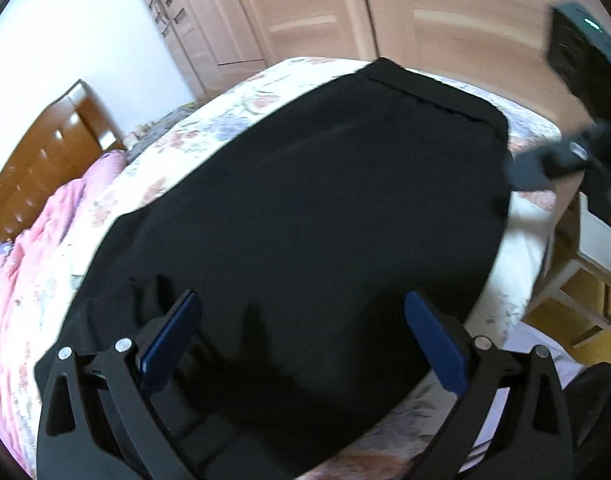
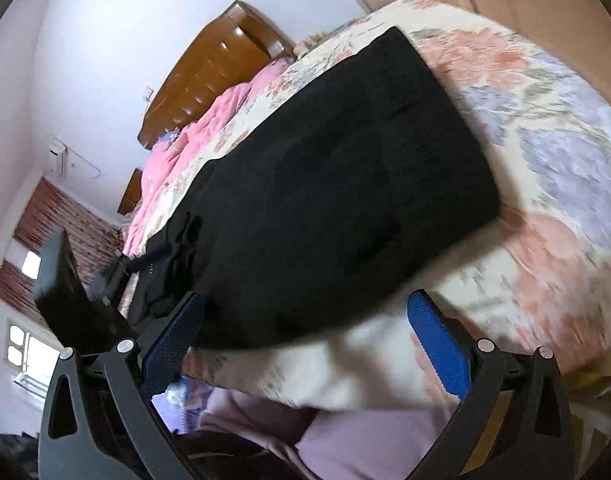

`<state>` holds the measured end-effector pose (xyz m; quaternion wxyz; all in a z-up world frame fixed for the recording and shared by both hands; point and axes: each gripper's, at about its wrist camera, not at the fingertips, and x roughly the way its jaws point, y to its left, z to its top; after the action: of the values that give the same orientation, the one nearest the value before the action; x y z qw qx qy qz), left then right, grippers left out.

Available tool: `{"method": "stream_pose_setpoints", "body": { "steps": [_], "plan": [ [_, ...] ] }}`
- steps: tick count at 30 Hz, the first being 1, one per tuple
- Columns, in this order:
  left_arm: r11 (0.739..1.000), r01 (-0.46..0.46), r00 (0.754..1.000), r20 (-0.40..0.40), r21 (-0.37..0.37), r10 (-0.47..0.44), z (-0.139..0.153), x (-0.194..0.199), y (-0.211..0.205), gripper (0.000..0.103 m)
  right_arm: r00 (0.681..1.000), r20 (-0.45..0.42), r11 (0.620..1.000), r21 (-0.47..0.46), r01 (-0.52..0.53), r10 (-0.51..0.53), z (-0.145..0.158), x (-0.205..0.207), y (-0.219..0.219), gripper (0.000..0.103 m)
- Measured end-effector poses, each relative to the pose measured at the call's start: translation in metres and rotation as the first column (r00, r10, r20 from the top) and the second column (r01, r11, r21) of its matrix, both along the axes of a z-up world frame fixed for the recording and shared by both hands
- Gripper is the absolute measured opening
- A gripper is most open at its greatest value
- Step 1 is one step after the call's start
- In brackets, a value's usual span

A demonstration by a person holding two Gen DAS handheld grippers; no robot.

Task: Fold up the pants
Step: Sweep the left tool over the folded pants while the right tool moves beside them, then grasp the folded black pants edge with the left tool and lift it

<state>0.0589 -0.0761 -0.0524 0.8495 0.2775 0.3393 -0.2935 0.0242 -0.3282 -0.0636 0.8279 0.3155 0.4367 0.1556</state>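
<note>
Black pants (image 1: pixel 305 208) lie flat on the floral bed (image 1: pixel 209 128), folded lengthwise, with a seamed end at the far side. My left gripper (image 1: pixel 301 316) hovers open over the near end of the pants, its blue pads wide apart with nothing between them. The right gripper's body (image 1: pixel 585 152) shows at the right edge beyond the pants. In the right wrist view the pants (image 2: pixel 337 184) stretch away across the bed (image 2: pixel 553 152), and my right gripper (image 2: pixel 305 320) stands open at their near edge, empty. The left gripper's body (image 2: pixel 69 304) appears at the left.
A pink quilt (image 1: pixel 45 240) lies bunched near the wooden headboard (image 1: pixel 45 160). Wardrobe doors (image 1: pixel 325 12) stand behind the bed. A pale wooden stool (image 1: pixel 593 276) sits on the floor at the right. A person's lilac clothing (image 2: pixel 345 440) is close below the grippers.
</note>
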Motion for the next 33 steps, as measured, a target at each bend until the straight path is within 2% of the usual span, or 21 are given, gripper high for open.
{"method": "stream_pose_setpoints", "body": {
  "steps": [3,5,7,12,14,18,20,22,23,24,26,27,30,33],
  "plan": [
    [0.999,0.033,0.999,0.013,-0.039,-0.033,0.003,-0.009,-0.005,0.101,0.999,-0.040,0.996,0.084,0.023,-0.019,0.000,0.015,-0.005,0.099],
    [0.995,0.061,0.998,0.012,-0.075,-0.060,0.010,-0.014,-0.010,0.101,1.000,-0.006,0.977,0.211,0.031,-0.030,0.003,0.013,-0.015,0.099],
    [0.994,0.087,0.996,0.013,-0.071,-0.087,0.012,-0.018,-0.026,0.101,0.999,0.026,0.956,0.294,0.024,-0.033,0.009,0.013,-0.021,0.099],
    [0.988,0.151,0.988,0.020,-0.044,-0.150,0.006,-0.013,-0.079,0.101,0.999,0.031,0.955,0.297,0.004,-0.013,0.024,0.018,-0.018,0.099],
    [0.986,0.161,0.987,-0.002,-0.049,-0.161,0.004,-0.009,-0.093,0.101,0.999,0.042,0.954,0.301,-0.003,-0.010,0.028,0.021,-0.016,0.099],
    [0.979,0.202,0.979,-0.039,-0.005,-0.202,-0.008,-0.008,-0.116,0.101,0.997,0.071,0.943,0.332,-0.019,-0.005,0.035,0.025,-0.015,0.099],
    [0.986,0.158,0.987,-0.020,0.049,-0.157,-0.017,-0.002,-0.123,0.101,0.997,0.073,0.942,0.336,-0.017,-0.008,0.036,0.026,-0.015,0.099],
    [0.992,0.111,0.994,-0.006,0.061,-0.111,-0.020,0.009,-0.125,0.098,0.997,0.069,0.932,0.361,-0.007,-0.019,0.033,0.026,-0.019,0.099],
    [0.995,0.088,0.996,-0.032,0.055,-0.086,-0.021,0.016,-0.124,0.084,0.997,0.072,0.930,0.367,-0.011,-0.017,0.032,0.025,-0.019,0.099],
    [0.996,0.076,0.995,-0.065,0.042,-0.073,-0.023,0.023,-0.123,0.064,0.997,0.076,0.931,0.364,-0.011,-0.018,0.031,0.023,-0.020,0.099],
    [0.997,0.073,0.993,-0.096,-0.002,-0.072,-0.019,0.029,-0.115,0.052,0.997,0.073,0.922,0.387,0.005,-0.036,0.026,0.016,-0.026,0.099],
    [0.997,0.081,0.992,-0.094,-0.015,-0.082,-0.017,0.028,-0.115,0.039,0.997,0.066,0.918,0.396,0.020,-0.050,0.023,0.011,-0.028,0.099],
    [0.995,0.083,0.992,-0.089,-0.062,-0.088,-0.008,0.026,-0.114,0.033,0.992,0.028,0.946,0.304,0.107,-0.121,0.014,-0.002,-0.030,0.099],
    [0.991,0.075,0.986,-0.139,-0.111,-0.090,-0.006,0.035,-0.108,0.033,0.995,0.001,0.938,0.334,0.097,-0.103,0.001,0.000,-0.027,0.099]
  ]
}}
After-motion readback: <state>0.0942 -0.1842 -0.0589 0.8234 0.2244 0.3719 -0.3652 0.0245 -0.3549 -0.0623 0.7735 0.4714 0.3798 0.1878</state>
